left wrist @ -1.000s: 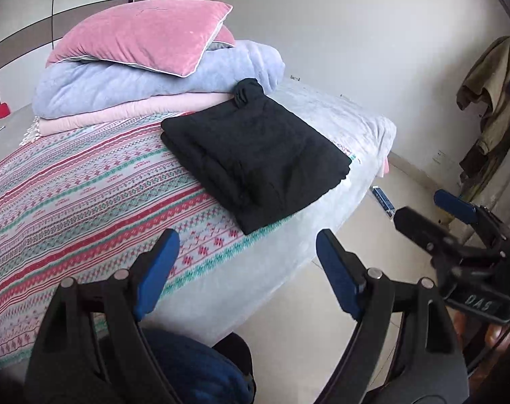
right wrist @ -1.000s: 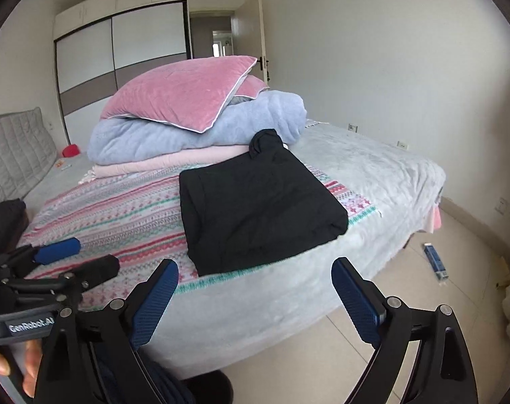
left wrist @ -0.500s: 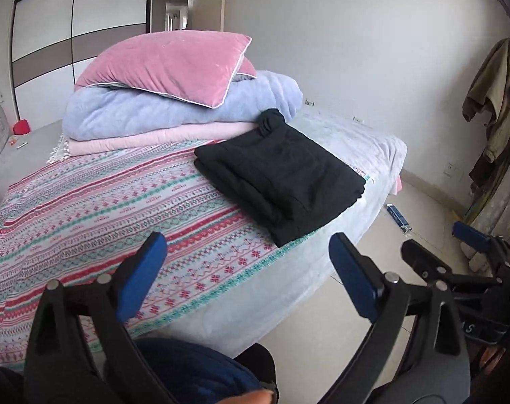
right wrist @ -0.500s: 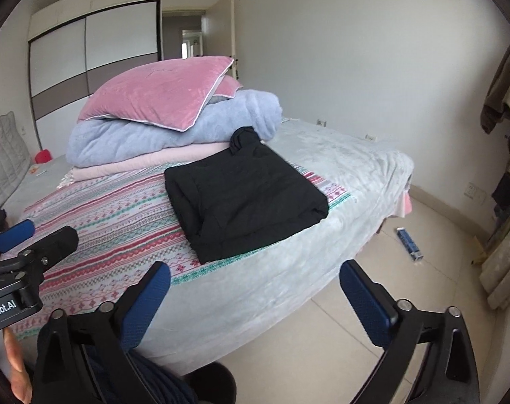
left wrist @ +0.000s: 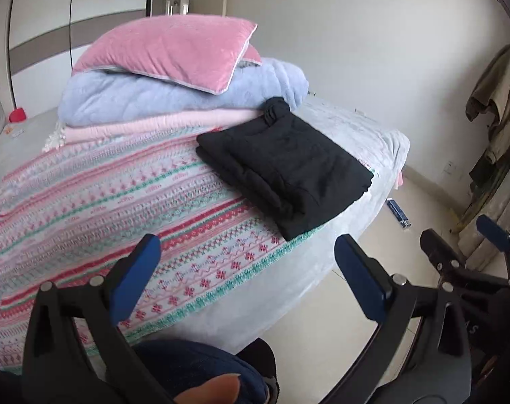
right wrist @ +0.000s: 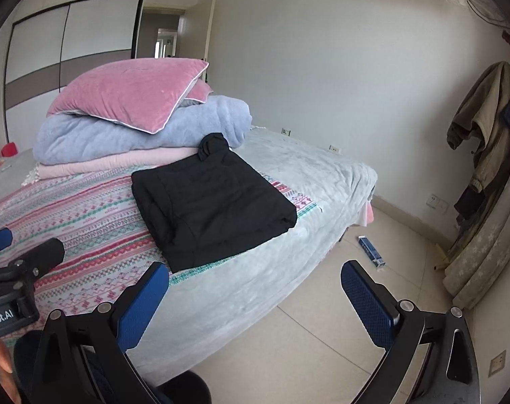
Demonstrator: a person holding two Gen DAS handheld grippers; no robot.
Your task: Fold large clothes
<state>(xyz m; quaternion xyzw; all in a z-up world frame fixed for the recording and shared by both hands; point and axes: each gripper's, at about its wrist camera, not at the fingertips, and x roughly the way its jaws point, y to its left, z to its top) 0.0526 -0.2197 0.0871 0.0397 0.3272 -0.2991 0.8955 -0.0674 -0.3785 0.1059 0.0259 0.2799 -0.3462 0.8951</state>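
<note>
In the left wrist view, the left gripper (left wrist: 246,269) stands with its jaws spread wide and nothing between them, well back from the folded black garment (left wrist: 285,165), which lies as a neat rectangle on the patterned blanket (left wrist: 96,202) near the corner of the bed (left wrist: 366,138), its bunched end touching the stacked quilts (left wrist: 174,101) under the pink pillow (left wrist: 174,47). Over the last second this camera has drawn away and risen, so more of the room shows. In the right wrist view, the right gripper (right wrist: 255,293) is likewise spread and empty, pulled back toward the floor side of the bed, the garment lying untouched. Both tools retreating suggests the folding is finished.
</note>
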